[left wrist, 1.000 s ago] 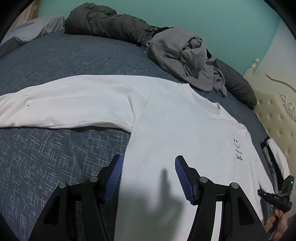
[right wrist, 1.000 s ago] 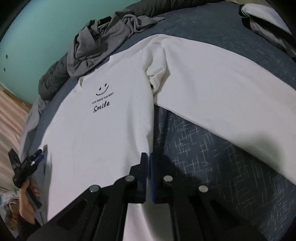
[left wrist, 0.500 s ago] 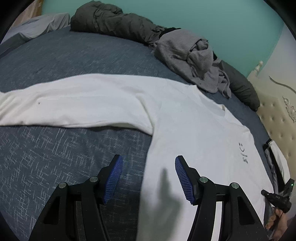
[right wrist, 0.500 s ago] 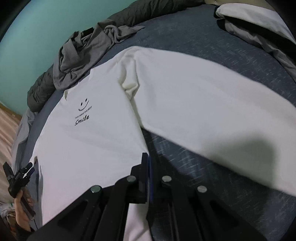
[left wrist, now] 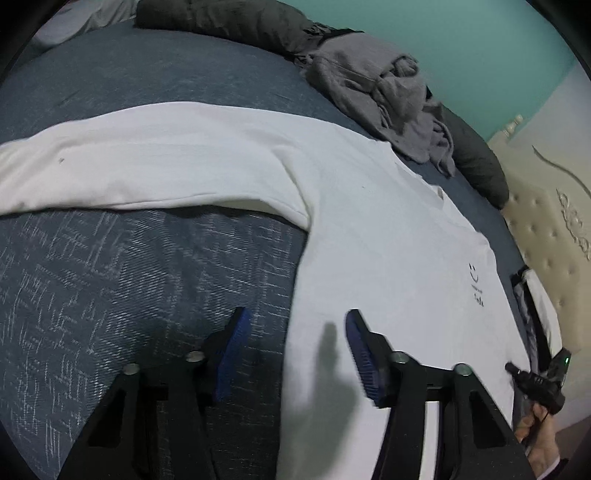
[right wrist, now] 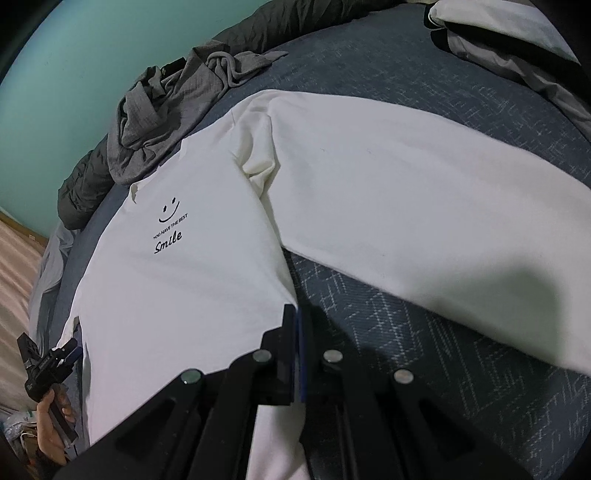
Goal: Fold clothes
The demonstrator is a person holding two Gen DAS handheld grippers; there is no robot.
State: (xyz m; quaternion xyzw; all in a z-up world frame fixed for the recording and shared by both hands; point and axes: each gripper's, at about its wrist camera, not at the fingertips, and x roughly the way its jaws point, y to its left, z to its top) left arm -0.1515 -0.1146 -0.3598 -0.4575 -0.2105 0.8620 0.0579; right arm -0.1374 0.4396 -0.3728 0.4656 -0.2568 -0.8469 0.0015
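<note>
A white long-sleeved shirt (left wrist: 388, 236) with a black smile print (right wrist: 168, 225) lies spread front-up on the blue-grey bed (left wrist: 110, 280). Both sleeves stretch out sideways. My left gripper (left wrist: 295, 321) is open low over the shirt's side edge, one blue pad (left wrist: 232, 343) over the bedspread and the other over the fabric. My right gripper (right wrist: 297, 314) is shut at the opposite side edge of the shirt (right wrist: 177, 295), and the hem line runs straight into its closed pads. Each gripper, held in a hand, shows small in the other's view: right gripper (left wrist: 539, 384), left gripper (right wrist: 48, 363).
A heap of grey clothes (left wrist: 384, 85) and a dark jacket (left wrist: 221, 18) lie at the far side of the bed by the teal wall. A padded cream headboard (left wrist: 546, 229) stands to the right. More grey and white bedding (right wrist: 509, 40) sits beyond the right sleeve.
The left gripper has shifted left, so the shirt's side edge now lies between its fingers. The right view has swung, with the shut pads staying at the shirt's edge.
</note>
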